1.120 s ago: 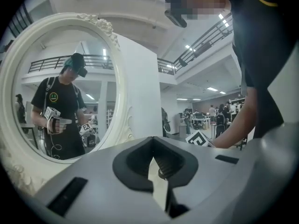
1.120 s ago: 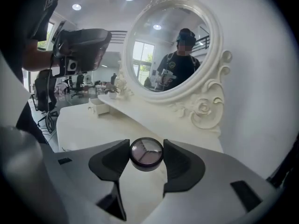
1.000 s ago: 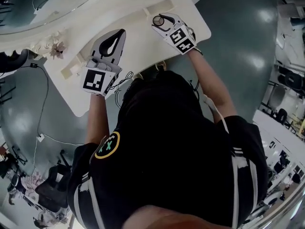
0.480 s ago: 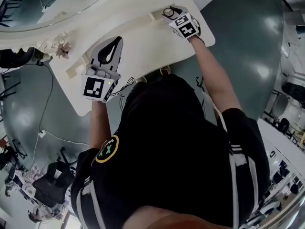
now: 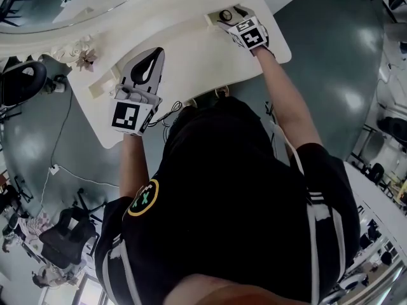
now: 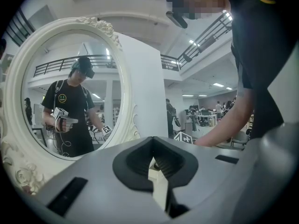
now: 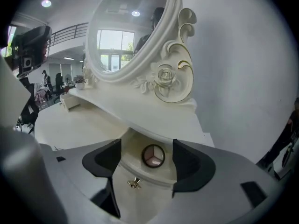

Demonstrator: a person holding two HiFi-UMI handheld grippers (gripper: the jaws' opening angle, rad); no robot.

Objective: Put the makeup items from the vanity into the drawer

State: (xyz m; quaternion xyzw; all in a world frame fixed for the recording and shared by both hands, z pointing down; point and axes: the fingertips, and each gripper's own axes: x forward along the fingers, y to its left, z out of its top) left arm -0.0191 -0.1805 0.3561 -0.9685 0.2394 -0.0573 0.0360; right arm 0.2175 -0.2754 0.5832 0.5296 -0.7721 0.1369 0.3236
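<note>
Cream-white wood makes up the desk (image 5: 191,68), with the oval mirror (image 6: 65,87) along its far edge. At the desk's far right corner a small drawer (image 7: 154,192) stands pulled out from under a low shelf (image 7: 154,120).

Our left tongs (image 6: 152,160) hang level over the desk's left half, clenched on nothing. Our right tongs (image 7: 146,153) point down into the drawer. Their jaws have just been opening and now stand released. The round compact (image 7: 153,156) lies between them on the drawer floor, with clear gaps to both pads. We judge it delivered.

The trouble from here lies in getting out. The jaws straddle the compact closely, so a slanted withdrawal could let a pad drag it up against the drawer's front wall or flip it over the rim. The shelf sits close above, and lifting steeply could knock the tongs against its edge and jolt the drawer.

If we then shut the drawer, the tiny gold knob (image 7: 134,183) gives little to press on. A pad could slide off it, and a hard shove would send the loose compact skidding inside.
</note>
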